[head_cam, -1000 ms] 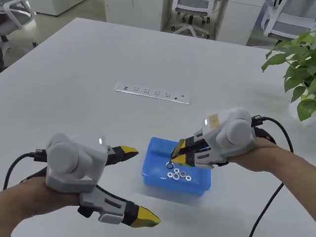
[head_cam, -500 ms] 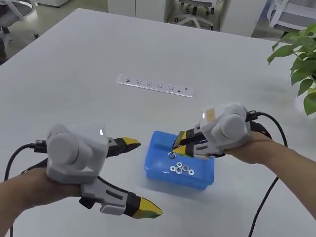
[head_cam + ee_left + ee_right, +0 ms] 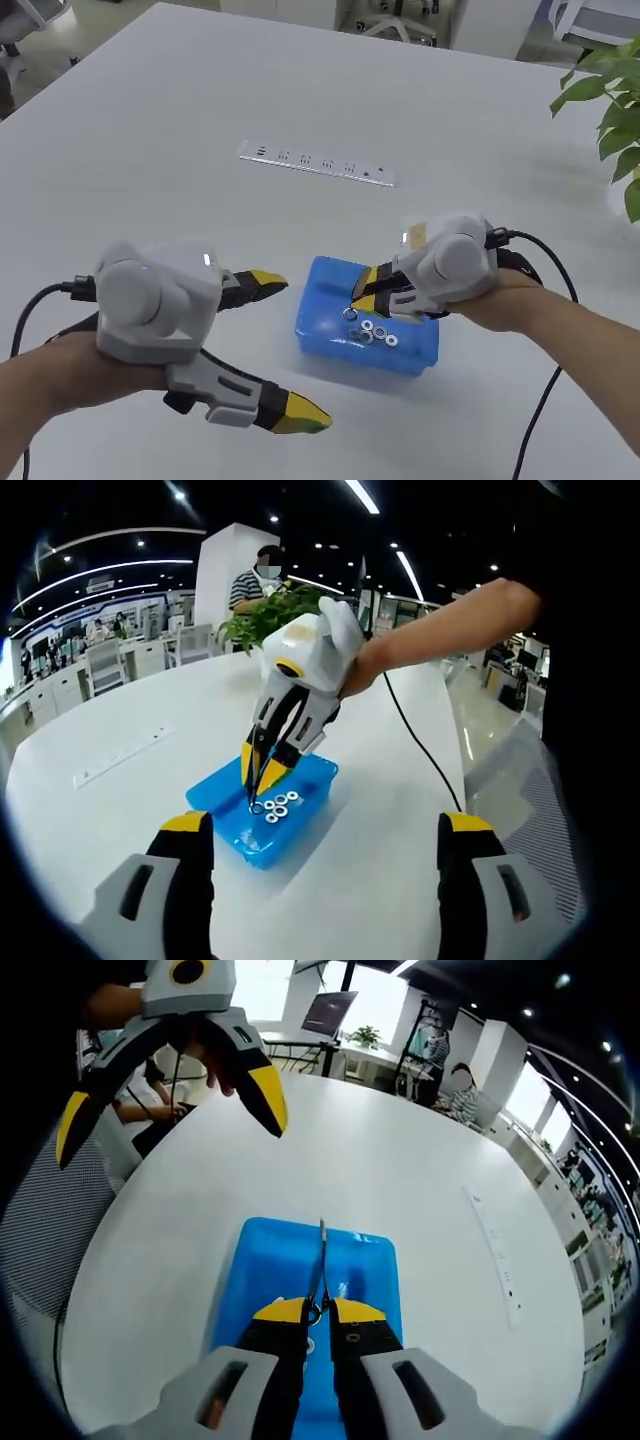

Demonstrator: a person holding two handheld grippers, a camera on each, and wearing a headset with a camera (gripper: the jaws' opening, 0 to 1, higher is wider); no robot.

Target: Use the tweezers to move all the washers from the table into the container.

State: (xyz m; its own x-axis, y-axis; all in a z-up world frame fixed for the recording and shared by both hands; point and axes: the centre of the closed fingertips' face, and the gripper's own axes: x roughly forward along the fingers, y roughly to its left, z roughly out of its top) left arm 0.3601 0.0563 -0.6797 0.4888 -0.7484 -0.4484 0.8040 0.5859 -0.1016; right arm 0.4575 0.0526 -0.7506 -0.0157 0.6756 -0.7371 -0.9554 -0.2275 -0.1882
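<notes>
Head view: the right gripper (image 3: pixel 370 291) clamps thin metal tweezers (image 3: pixel 355 302), almost closed, over the blue plastic container (image 3: pixel 320 300); the tips touch a silver washer (image 3: pixel 348 314), grip unclear.

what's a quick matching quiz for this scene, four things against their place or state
Things:
1 left claw
2 right claw
3 washers
4 power strip

Places or states:
a in the blue container
b open
c lying beyond the container
d shut on tweezers

Pairs: 1-b, 2-d, 3-a, 4-c
</notes>
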